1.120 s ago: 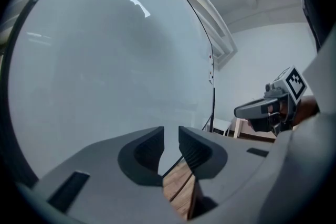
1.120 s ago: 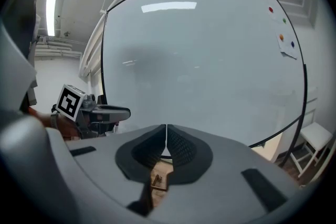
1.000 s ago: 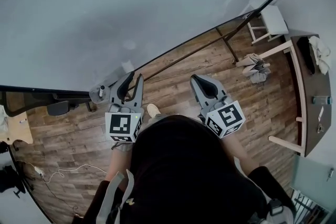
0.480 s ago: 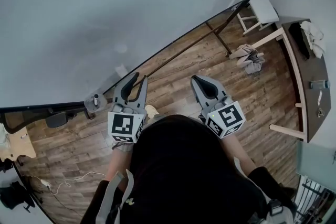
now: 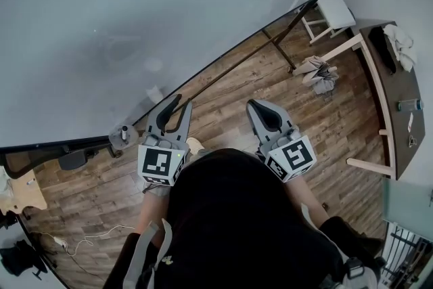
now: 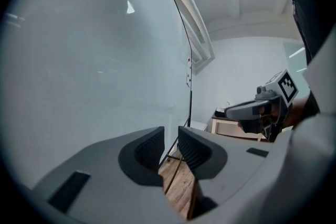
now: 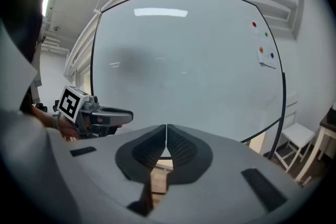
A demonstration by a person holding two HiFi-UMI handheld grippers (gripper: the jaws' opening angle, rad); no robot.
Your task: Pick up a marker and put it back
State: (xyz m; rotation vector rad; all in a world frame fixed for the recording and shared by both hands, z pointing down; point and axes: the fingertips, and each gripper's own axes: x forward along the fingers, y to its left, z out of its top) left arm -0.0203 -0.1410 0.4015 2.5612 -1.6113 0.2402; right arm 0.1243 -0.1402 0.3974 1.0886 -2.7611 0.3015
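I stand facing a big whiteboard (image 5: 155, 17). At its lower left corner, a small upright thing like a marker (image 5: 124, 133) stands on a grey round piece. My left gripper (image 5: 180, 105) is held level in front of the board, just right of that corner. It is open by a narrow gap and holds nothing, as the left gripper view shows (image 6: 170, 136). My right gripper (image 5: 259, 107) floats beside it with its pads pressed together and empty (image 7: 166, 131). Each gripper shows in the other's view: the right gripper (image 6: 247, 110) and the left gripper (image 7: 122, 113).
Coloured magnets (image 7: 261, 50) dot the board's upper right. The board's dark stand legs (image 5: 283, 45) rest on the wood floor. A white stool (image 5: 336, 11), a crumpled bundle (image 5: 318, 72) and a wooden table (image 5: 400, 112) stand at the right. A cable (image 5: 81, 240) lies at lower left.
Both grippers stay nearly where they were, with the same jaw states. The head view has drifted, so the board's corner and the stool sit slightly elsewhere in the picture.
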